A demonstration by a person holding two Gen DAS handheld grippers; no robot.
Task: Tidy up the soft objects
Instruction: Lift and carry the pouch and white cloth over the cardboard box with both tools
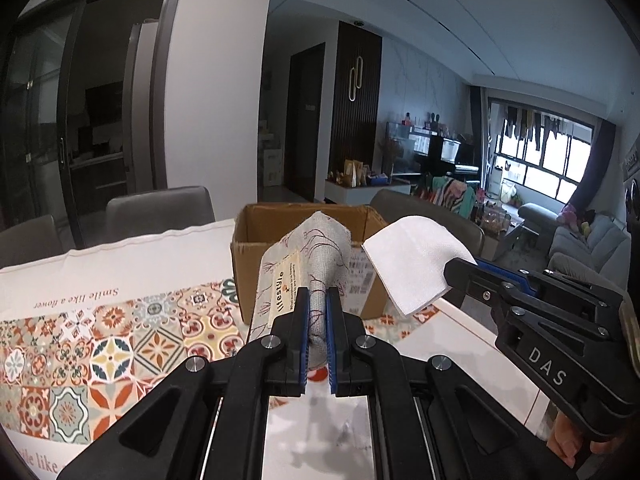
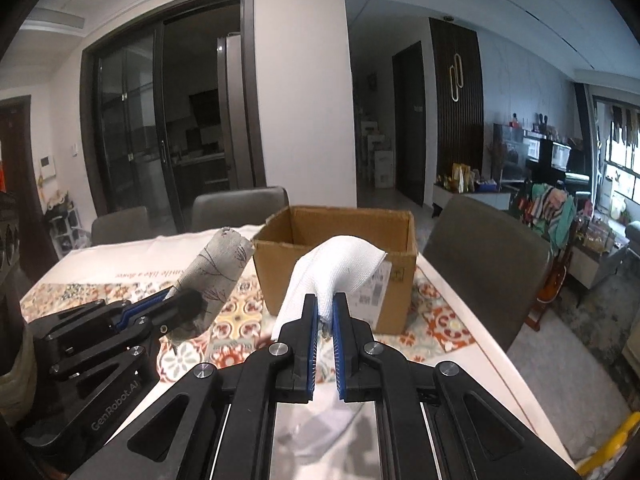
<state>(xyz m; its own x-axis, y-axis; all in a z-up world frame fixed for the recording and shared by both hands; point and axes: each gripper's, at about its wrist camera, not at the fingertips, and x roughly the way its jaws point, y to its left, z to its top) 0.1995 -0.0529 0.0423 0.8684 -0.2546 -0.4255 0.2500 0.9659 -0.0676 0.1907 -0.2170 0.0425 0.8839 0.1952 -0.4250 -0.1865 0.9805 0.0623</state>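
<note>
Carry-to-box step was judged to be in hand: both cloths were already lifted off the table, none yet in the cardboard box [image 2: 336, 258]. The left gripper [image 1: 318, 322] was seen clamped on a grey printed cloth [image 1: 324, 256] with a "lifestyle" label, jaws narrow with the fabric bunched between them. The right gripper [image 2: 326, 320] was likewise closed on a white folded cloth [image 2: 340, 264], which drooped forward over the fingertips. Both loads were held just short of the box's near wall, above the patterned tablecloth [image 1: 112, 344]. The box was seen open-topped, flaps up, interior hidden from both views. Next move was judged to call for a lift over the near rim, then release inside; one cloth at a time is advised, since the two grippers were held close beside each other and the opening looked tight for both. Box stood near the table's far right edge [image 2: 460, 300], with chairs [image 2: 486, 256] behind; open room was left over the tablecloth on the left.
</note>
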